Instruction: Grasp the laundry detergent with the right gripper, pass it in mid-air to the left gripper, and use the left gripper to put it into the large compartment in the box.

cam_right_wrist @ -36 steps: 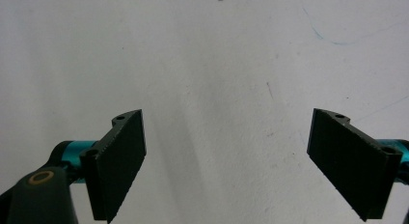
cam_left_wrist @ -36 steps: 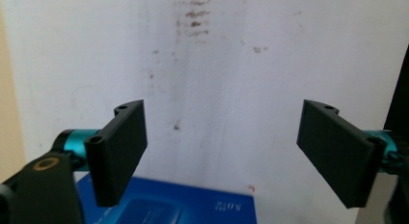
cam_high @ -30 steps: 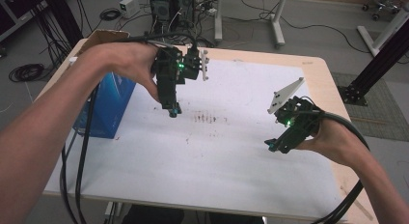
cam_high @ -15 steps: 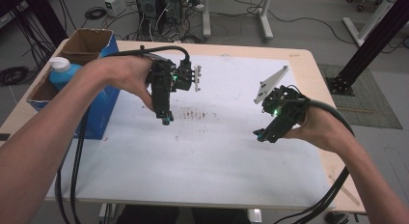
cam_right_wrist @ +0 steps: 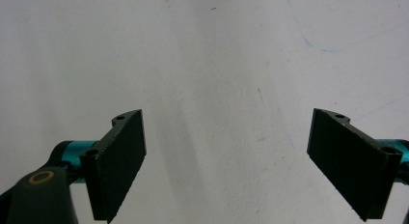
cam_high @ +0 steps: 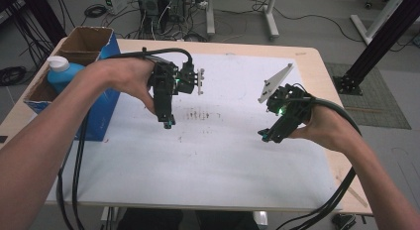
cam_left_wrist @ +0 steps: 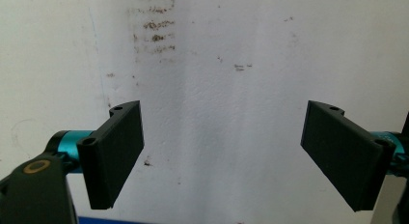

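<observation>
Hovering wide-jawed and empty above the white sheet (cam_high: pixel 218 155), left gripper (cam_high: pixel 168 122) has the blue bottle (cam_high: pixel 63 74) at nine o'clock; right gripper (cam_high: pixel 267 136) likewise gapes, holding nothing.

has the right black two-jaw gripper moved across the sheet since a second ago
No. The right gripper keeps about the same spot, right of and nearer than the brown smudges on the white sheet.

A white sheet (cam_high: pixel 218 155) lies flat on the table, smudged with brown marks (cam_high: pixel 198 113) near the left gripper (cam_high: pixel 168 123).
</observation>
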The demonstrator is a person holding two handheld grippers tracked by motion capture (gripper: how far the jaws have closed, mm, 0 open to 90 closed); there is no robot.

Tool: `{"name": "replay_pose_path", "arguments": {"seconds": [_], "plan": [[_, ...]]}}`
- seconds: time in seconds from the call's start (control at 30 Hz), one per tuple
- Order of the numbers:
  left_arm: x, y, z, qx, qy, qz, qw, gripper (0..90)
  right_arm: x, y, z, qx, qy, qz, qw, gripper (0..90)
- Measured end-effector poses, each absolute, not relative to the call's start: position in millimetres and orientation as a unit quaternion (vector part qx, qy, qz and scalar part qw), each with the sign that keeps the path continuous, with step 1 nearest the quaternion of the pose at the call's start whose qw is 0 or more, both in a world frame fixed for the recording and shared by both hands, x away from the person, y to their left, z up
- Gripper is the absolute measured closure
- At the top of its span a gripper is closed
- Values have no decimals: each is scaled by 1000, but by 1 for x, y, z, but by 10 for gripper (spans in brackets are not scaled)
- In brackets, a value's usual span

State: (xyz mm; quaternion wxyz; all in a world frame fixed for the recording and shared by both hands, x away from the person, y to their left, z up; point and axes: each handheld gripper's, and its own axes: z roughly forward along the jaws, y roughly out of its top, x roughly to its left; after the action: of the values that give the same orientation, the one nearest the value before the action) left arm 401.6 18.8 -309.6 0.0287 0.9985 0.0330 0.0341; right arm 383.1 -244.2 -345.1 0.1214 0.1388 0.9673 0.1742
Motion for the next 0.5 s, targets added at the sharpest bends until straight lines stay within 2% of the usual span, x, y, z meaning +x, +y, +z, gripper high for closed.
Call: {"name": "replay_pose_path", "arguments": {"seconds": [0.5], "plan": [[401,20,-311,999,31,31,25,152,383,-242,-346,137,968,171,122,131]]}}
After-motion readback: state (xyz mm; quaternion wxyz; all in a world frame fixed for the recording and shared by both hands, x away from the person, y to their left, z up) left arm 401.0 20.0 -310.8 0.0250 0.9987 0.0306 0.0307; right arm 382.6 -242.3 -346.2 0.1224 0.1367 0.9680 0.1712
